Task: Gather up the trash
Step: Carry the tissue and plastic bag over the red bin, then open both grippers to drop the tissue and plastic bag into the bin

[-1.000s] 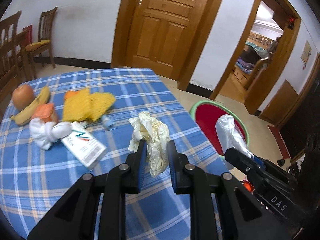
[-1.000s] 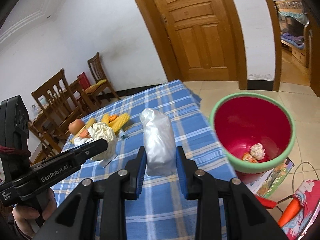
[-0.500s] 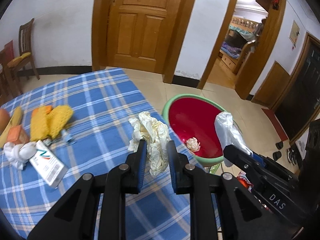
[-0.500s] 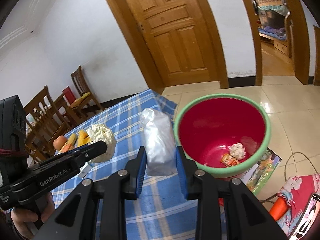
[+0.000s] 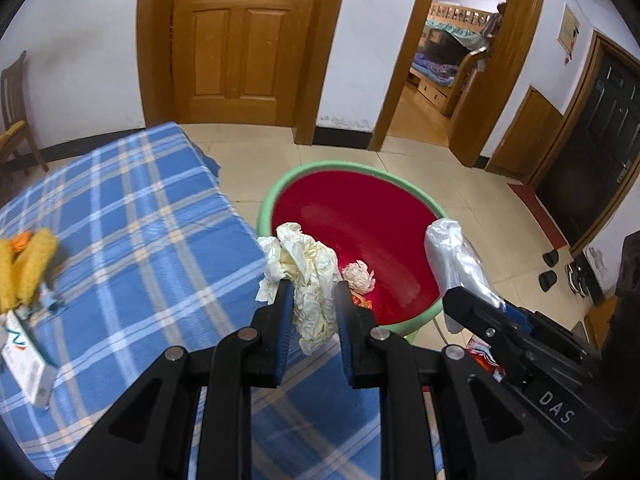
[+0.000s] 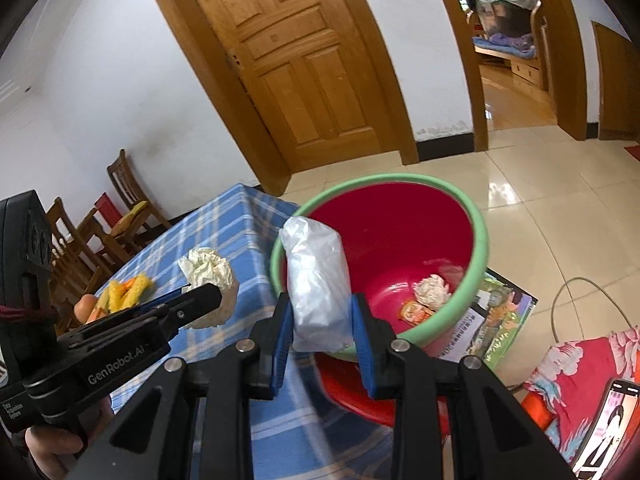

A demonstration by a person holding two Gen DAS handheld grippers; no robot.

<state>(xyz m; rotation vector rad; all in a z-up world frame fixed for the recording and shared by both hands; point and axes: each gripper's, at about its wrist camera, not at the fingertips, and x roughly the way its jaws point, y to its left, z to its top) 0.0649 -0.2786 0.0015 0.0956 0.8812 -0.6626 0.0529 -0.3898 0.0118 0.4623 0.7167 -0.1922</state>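
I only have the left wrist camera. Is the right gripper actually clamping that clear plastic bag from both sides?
Observer: Yes. The right wrist view shows both blue pads of the right gripper pressed against the plastic bag, one on each side.
Operator: What's on the floor by the basin?
Observer: A printed booklet lies partly under the red basin.
Operator: Anything else down there?
Observer: A phone with its screen lit sits at the lower right, on flowered cloth.
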